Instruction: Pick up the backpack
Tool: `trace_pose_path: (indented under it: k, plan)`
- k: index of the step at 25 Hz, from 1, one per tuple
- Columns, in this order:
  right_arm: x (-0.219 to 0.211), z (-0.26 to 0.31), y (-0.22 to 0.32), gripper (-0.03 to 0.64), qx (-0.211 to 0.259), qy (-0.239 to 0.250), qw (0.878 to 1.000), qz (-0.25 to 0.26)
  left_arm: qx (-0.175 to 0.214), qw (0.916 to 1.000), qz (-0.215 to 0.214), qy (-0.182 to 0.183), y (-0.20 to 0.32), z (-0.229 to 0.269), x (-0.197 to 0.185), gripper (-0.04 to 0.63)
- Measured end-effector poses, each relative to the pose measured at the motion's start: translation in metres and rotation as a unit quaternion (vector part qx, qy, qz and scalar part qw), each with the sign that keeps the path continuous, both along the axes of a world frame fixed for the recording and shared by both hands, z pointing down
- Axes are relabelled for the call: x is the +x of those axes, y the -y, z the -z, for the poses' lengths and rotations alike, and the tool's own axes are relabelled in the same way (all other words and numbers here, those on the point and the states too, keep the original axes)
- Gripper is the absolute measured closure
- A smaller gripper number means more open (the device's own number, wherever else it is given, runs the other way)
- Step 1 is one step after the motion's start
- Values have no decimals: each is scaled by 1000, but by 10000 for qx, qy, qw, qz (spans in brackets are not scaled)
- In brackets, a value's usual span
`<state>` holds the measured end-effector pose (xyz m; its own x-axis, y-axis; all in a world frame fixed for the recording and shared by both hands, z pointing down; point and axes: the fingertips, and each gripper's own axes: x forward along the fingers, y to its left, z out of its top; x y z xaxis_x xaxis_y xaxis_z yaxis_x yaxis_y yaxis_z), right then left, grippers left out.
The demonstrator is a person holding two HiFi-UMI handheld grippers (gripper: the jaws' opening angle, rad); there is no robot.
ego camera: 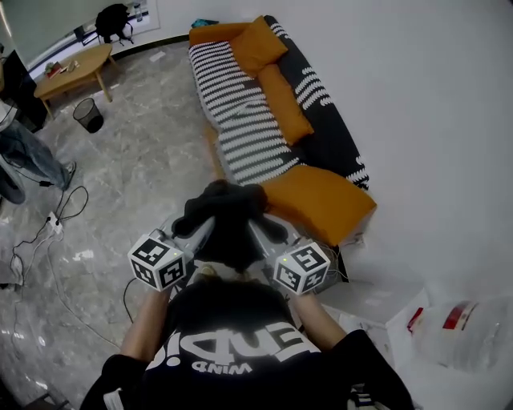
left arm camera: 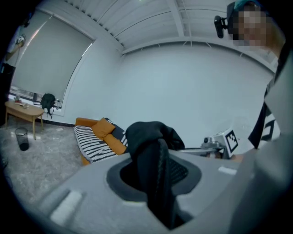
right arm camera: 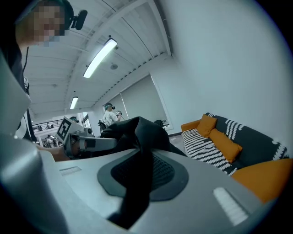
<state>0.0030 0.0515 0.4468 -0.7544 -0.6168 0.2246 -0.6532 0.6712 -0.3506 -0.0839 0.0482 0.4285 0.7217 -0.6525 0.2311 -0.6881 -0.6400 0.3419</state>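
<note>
The black backpack hangs in the air in front of my chest, between the two grippers. My left gripper is shut on one of its black straps; the bag's bulk bunches just beyond the jaws. My right gripper is shut on the other strap, and the dark fabric rises above its pads. Each gripper shows in the other's view: the right gripper and the left gripper. The lower part of the bag is hidden behind my hands and body.
A sofa with a striped cover and orange cushions stands just ahead against the white wall. A wooden table, a mesh bin and another dark bag are far left. Cables cross the floor; a person stands left.
</note>
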Motion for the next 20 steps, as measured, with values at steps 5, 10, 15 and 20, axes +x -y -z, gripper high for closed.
trace_pose_path:
  k: [5, 10, 15, 20]
  plan:
    - [-1, -2, -4, 565, 19, 49, 10000, -8, 23, 10000, 14, -51, -3, -2, -2, 508]
    - [0, -2, -3, 565, 19, 106, 9999, -73, 51, 9999, -94, -25, -3, -1, 1, 508]
    - [-3, 2, -3, 565, 28, 161, 9999, -58, 53, 9998, -170, 15, -3, 4, -2, 508]
    - [-2, 7, -4, 566, 42, 174, 9998, 81, 70, 9998, -202, 27, -3, 9, -1, 508]
